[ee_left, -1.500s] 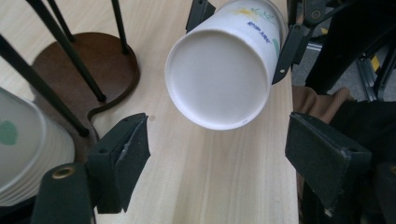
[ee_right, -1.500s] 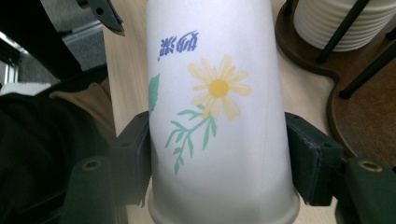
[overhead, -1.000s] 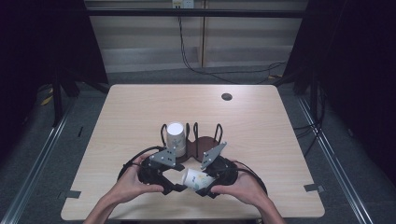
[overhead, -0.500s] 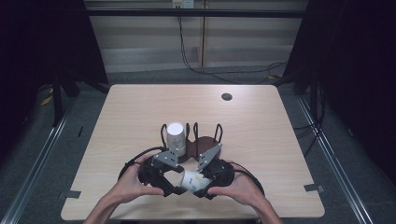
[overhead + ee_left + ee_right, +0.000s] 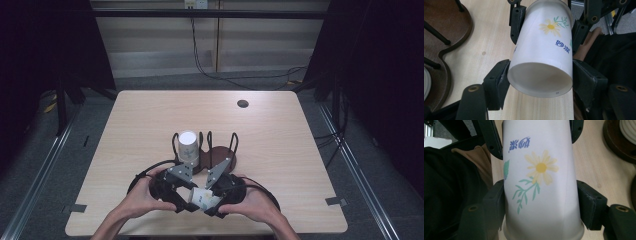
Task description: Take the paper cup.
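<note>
Paper cup held low over worktop, near rack. Our left claw just closed onto rim end; right claw clamped on cup. Handover underway, we judge.

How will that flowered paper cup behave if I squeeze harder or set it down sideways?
The paper cup looks thin-walled, so it would probably crumple. It appears empty at its open rim, so likely very light. Round and tapered, it would probably roll in a curve.

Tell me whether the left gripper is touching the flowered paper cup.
Touching. In the left gripper view, the left gripper has both jaws pressed against the flowered paper cup near its open rim.
</note>
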